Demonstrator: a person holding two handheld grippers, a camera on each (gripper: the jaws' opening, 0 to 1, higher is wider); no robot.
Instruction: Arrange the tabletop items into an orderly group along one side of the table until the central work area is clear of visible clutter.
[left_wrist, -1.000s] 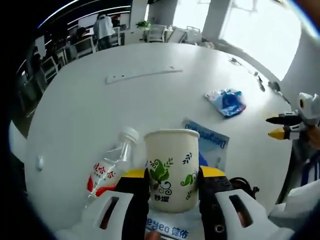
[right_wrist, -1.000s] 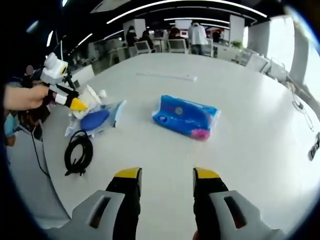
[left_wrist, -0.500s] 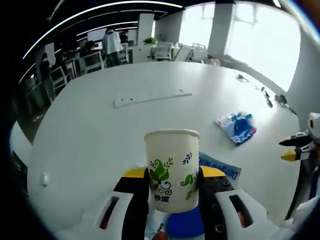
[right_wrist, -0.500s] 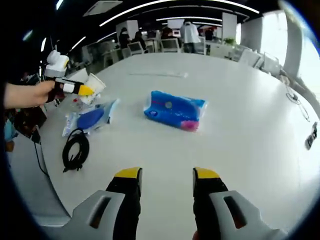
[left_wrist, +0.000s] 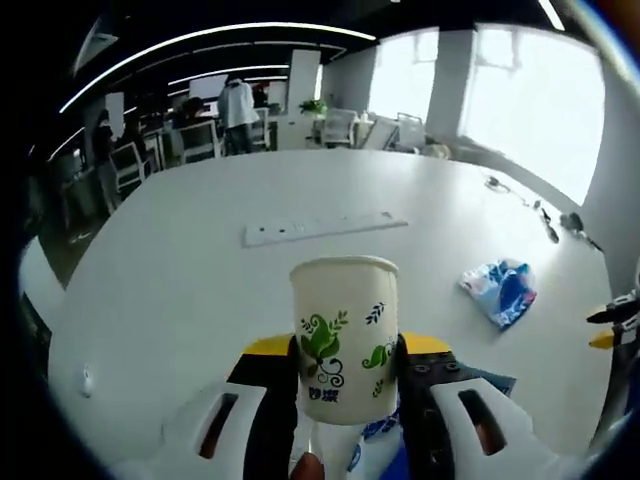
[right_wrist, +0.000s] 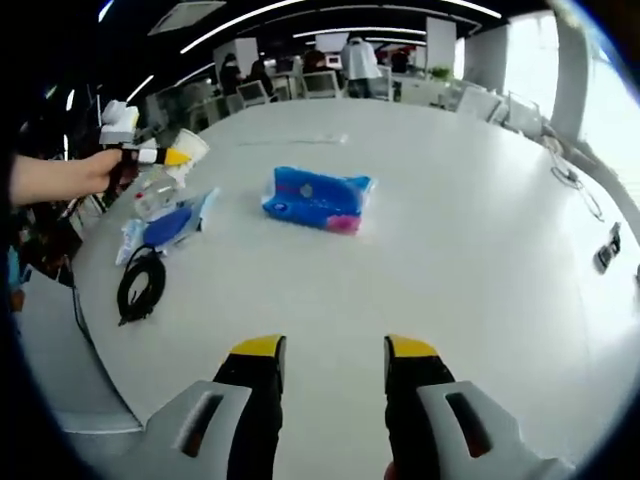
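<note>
Left gripper (left_wrist: 345, 352) has carried the paper cup (left_wrist: 344, 335) up off the table (left_wrist: 180, 270); bottle dropped out of its view.
Left jaws clamped on the cup, held above the edge cluster. Right gripper (right_wrist: 328, 352) apart, empty. Cable (right_wrist: 138, 287) and blue pouch (right_wrist: 165, 226) sit at the edge; blue packet (right_wrist: 316, 199) remains mid-table, cup unplaced.

Left gripper (left_wrist: 345, 352) clamped on an upright white paper cup (left_wrist: 344, 336) with green leaf print, white table (left_wrist: 180, 260) beyond, long white power strip (left_wrist: 325, 227) past the cup, blue-and-white packet (left_wrist: 501, 290) to the right, right gripper's yellow tip (left_wrist: 606, 339) at the far right edge
</note>
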